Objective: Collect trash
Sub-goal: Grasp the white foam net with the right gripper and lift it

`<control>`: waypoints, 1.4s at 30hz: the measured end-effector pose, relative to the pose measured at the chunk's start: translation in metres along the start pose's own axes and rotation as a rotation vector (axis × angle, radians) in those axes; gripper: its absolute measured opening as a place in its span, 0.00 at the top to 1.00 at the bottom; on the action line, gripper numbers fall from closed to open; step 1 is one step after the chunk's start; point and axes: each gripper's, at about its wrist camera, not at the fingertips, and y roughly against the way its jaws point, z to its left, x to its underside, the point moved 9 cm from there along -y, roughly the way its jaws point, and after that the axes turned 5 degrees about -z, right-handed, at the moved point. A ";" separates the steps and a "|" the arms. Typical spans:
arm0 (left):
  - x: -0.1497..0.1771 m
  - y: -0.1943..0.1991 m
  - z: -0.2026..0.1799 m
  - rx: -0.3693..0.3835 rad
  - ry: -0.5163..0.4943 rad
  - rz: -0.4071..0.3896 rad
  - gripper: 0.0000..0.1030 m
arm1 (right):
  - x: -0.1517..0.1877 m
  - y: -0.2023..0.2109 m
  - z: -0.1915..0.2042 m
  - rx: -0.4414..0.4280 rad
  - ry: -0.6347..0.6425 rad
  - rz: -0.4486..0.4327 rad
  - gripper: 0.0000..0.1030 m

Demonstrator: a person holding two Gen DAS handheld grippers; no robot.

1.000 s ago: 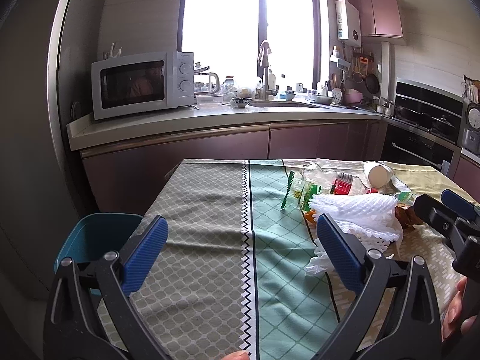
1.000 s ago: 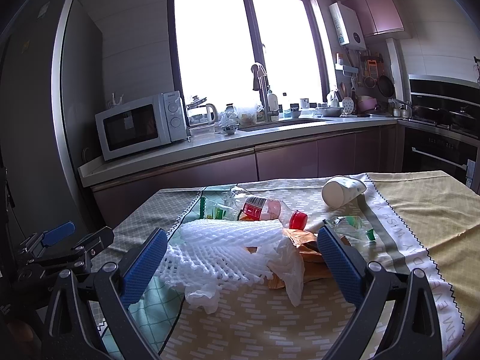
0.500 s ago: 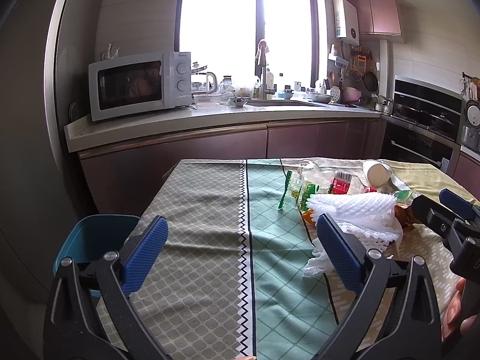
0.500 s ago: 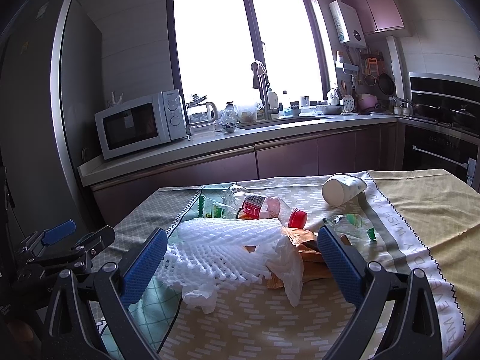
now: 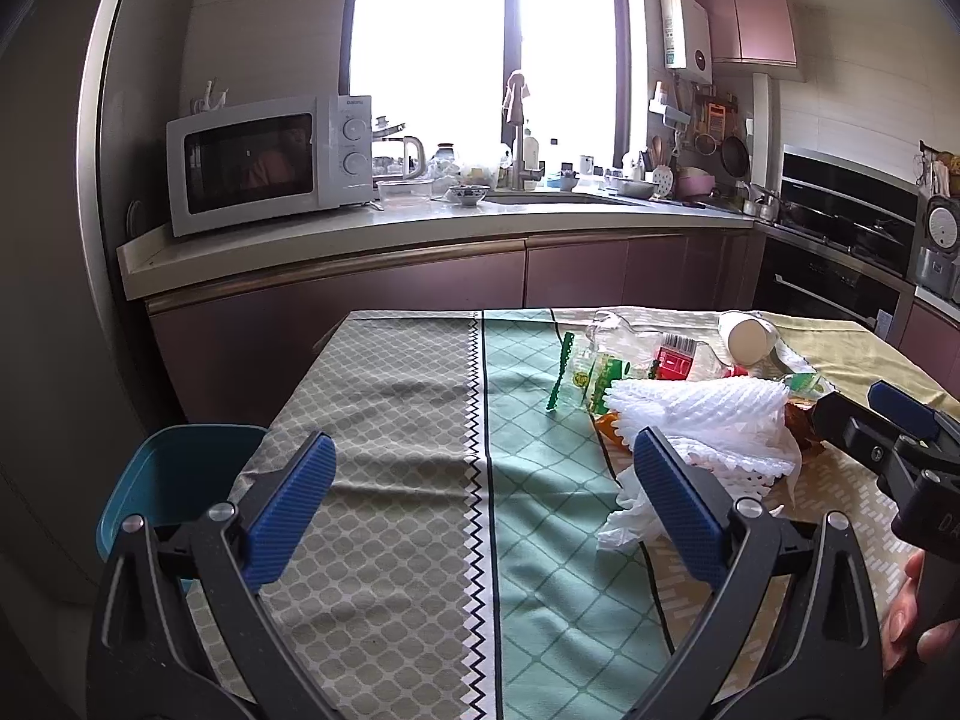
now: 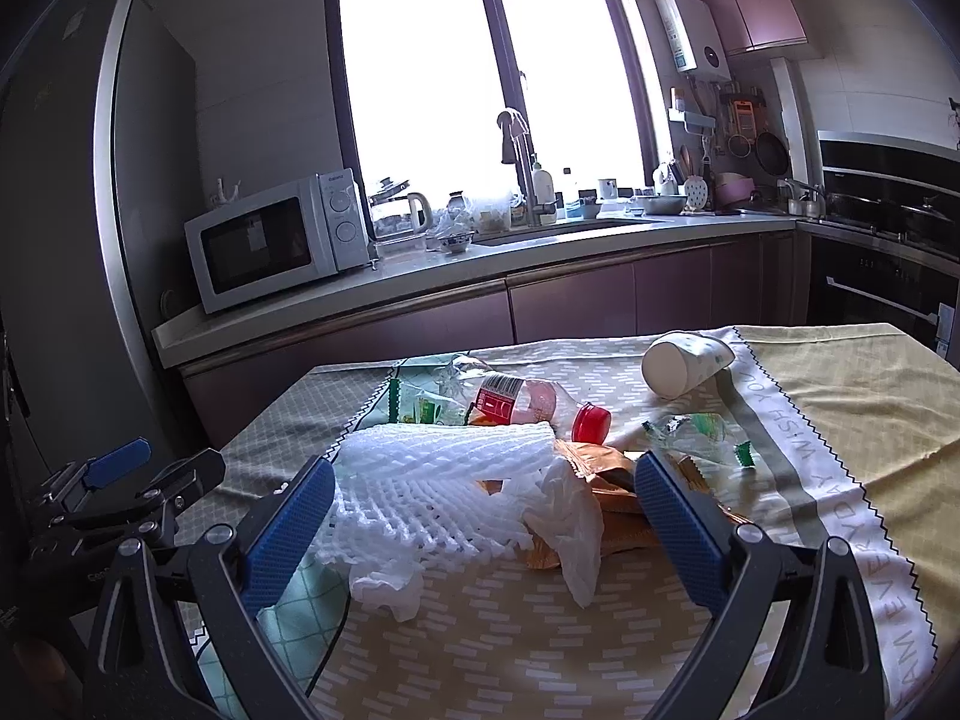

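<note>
**Barely any change: both grippers hovered open, nothing picked up yet**

Over the last second almost nothing moved. The table [image 5: 408,396] and its patchwork cloth sat the same in both views; my left view drifted very slightly, the right one hardly at all. My read: I was still lining up, and collection had not started.

The blue bin [image 5: 174,480] stood off the table's near-left corner, below table height, nothing visible inside from this angle. It was on my left side, well apart from the trash.

The trash pile stayed put, bunched on the far-right part of the table. The white foam netting [image 6: 438,480] lay on top at the front, with crumpled white tissue [image 6: 570,528] draped over its right end and orange-brown wrappers [image 6: 606,468] under it. Behind were the plastic bottle with a red cap [image 6: 528,405], a paper cup [image 6: 684,363] on its side, and small green-printed wrappers [image 6: 696,429].

My right gripper [image 6: 480,528] was spread wide and empty, fingers [image 6: 288,528] bracketing the netting from above, not touching. My left gripper [image 5: 480,510] was also wide and empty, over bare cloth, its right finger just beside the tissue edge.

Judgement: netting was the obvious first grab for the right; soft and springy, so likely to drag the tissue along.
</note>
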 end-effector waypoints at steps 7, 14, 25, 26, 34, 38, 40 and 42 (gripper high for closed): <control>0.002 -0.006 -0.015 0.070 -0.024 0.023 0.07 | 0.004 -0.008 -0.017 0.012 -0.018 0.043 0.06; -0.004 -0.015 -0.037 0.204 -0.021 0.059 0.14 | 0.013 -0.016 -0.042 0.034 -0.034 0.106 0.06; -0.005 -0.037 -0.072 0.317 -0.071 0.127 0.28 | 0.005 -0.023 -0.035 -0.009 0.079 0.126 0.06; -0.004 -0.039 -0.073 0.324 -0.070 0.138 0.30 | 0.004 -0.025 -0.031 -0.019 0.098 0.129 0.06; 0.014 -0.052 -0.073 0.380 -0.052 0.233 0.39 | 0.007 -0.052 -0.017 -0.054 0.246 0.199 0.18; 0.025 -0.058 -0.074 0.415 -0.042 0.284 0.52 | 0.010 -0.063 -0.009 -0.076 0.313 0.224 0.18; 0.031 -0.060 -0.077 0.439 -0.035 0.313 0.58 | 0.012 -0.067 -0.002 -0.094 0.344 0.232 0.19; 0.038 -0.063 -0.079 0.459 -0.035 0.345 0.72 | 0.015 -0.071 0.006 -0.120 0.385 0.243 0.22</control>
